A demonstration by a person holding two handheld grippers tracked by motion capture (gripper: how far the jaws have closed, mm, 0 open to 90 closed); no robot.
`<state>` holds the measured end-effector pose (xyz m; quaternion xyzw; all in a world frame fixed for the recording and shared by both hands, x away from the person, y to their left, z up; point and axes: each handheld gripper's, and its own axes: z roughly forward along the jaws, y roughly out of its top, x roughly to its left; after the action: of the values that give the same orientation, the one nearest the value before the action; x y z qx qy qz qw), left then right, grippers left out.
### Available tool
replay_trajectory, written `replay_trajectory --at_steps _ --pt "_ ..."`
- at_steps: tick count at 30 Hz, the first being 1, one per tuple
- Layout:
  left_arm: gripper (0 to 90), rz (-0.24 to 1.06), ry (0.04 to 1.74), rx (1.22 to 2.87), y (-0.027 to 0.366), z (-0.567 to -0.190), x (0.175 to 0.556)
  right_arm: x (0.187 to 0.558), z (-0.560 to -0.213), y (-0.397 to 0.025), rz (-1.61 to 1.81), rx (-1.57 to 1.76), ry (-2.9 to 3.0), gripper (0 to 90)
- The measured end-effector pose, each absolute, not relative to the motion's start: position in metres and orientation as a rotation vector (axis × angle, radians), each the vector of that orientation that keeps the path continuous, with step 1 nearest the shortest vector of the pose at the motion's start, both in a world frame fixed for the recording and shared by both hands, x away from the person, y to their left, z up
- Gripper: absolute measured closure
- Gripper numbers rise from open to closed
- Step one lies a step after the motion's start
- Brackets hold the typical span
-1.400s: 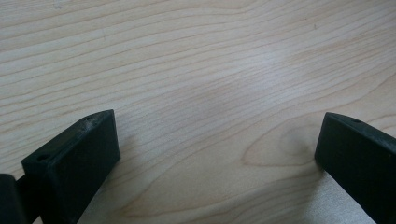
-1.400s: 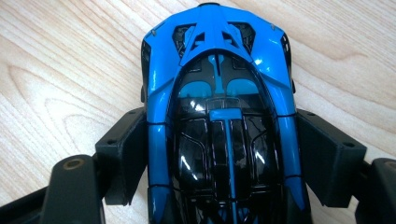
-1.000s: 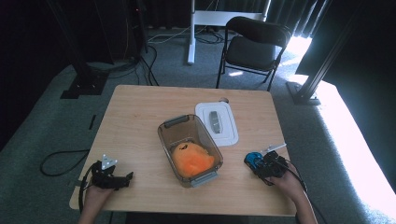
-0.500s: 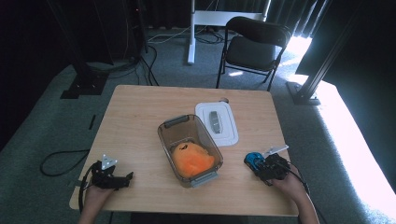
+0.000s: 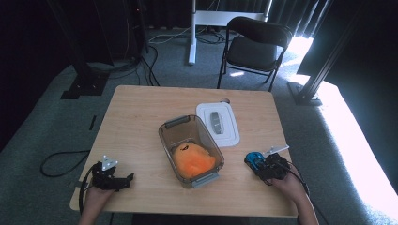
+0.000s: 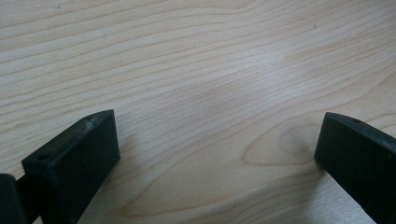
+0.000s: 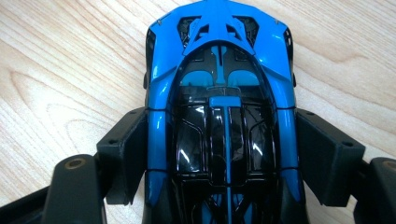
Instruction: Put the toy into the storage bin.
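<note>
R gripper [image 7: 219,154]: jaws closed in on the blue toy car [image 7: 219,93], one pad flat against each flank, so the car is pinched across its width. Car sits on the table [image 7: 56,70], wheels down as far as can be seen; its near end is cut off by the bottom edge of the R gripper view. In the high view the R gripper [image 5: 268,166] and car [image 5: 253,159] lie just right of the clear bin [image 5: 168,136], near its front corner, w/ the person's right hand [image 5: 288,185] behind the gripper.

L gripper [image 6: 215,158]: jaws spread wide, nothing between them but bare wood; pads look to rest on or just above the tabletop, cannot tell which. In the high view the L gripper [image 5: 111,178] is well left of the bin, near the table's front edge, held by the left hand [image 5: 96,197], grey plate on top.

Containers: clear bin at table centre, open, grey handles at both ends. Inside, an orange plush toy [image 5: 193,159] fills the near half; far half looks bare. Plush detail hard to read: dark marks on top, form unclear. White lid [image 5: 227,129] lies flat on the table just right of the bin's far end, touching or almost touching its rim, w/ a grey latch in its middle.

Beyond the bin, off the table: a black chair [image 5: 256,47].
</note>
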<state>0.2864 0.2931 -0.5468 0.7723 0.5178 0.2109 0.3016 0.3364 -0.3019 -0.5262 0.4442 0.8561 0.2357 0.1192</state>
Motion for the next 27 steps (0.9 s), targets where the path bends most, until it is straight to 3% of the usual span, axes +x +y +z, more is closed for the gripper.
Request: replay_trajectory --at_steps 27 --pt "0.2 0.560 1.374 2.049 0.2931 -0.5468 0.2863 0.3329 -0.5290 -0.3033 0.737 1.292 2.465 25.5"
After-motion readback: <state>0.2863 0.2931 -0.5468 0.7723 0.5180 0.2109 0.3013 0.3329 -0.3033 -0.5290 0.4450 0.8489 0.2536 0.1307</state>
